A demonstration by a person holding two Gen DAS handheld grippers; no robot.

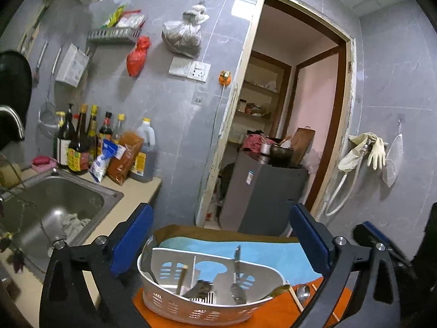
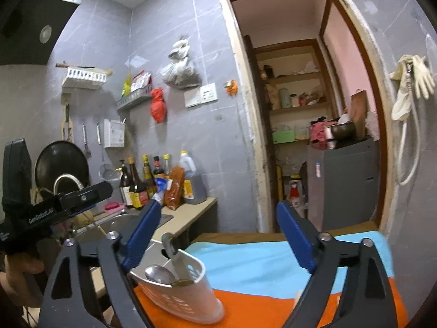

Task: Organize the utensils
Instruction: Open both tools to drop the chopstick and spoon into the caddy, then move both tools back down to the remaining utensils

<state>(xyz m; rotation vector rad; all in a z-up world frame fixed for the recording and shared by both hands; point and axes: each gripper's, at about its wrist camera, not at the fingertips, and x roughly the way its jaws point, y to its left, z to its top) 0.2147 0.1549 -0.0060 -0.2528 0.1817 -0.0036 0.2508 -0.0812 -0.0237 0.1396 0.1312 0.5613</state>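
Utensils standing loose in the white basket (image 1: 202,304) could tip it off the orange mat (image 2: 262,309) if your wide-open, empty left gripper (image 1: 218,237) or right gripper (image 2: 218,235) clips its rim

1. The white plastic utensil caddy (image 1: 202,304) has a pattern of slotted cut-outs in its walls.
2. The cloth (image 2: 262,265) under it is sky blue on the far half, bright orange on the near half.
3. Both grippers have black frames; their fingers (image 1: 131,242) carry royal-blue pads.
4. The wall tiles (image 1: 169,125) are grey with faint marbling.
5. A red plastic bag (image 1: 138,56) hangs on them.
6. The rubber gloves (image 2: 409,82) are pale cream.
7. The door frame (image 2: 363,54) is dark brown inside, cream outside.
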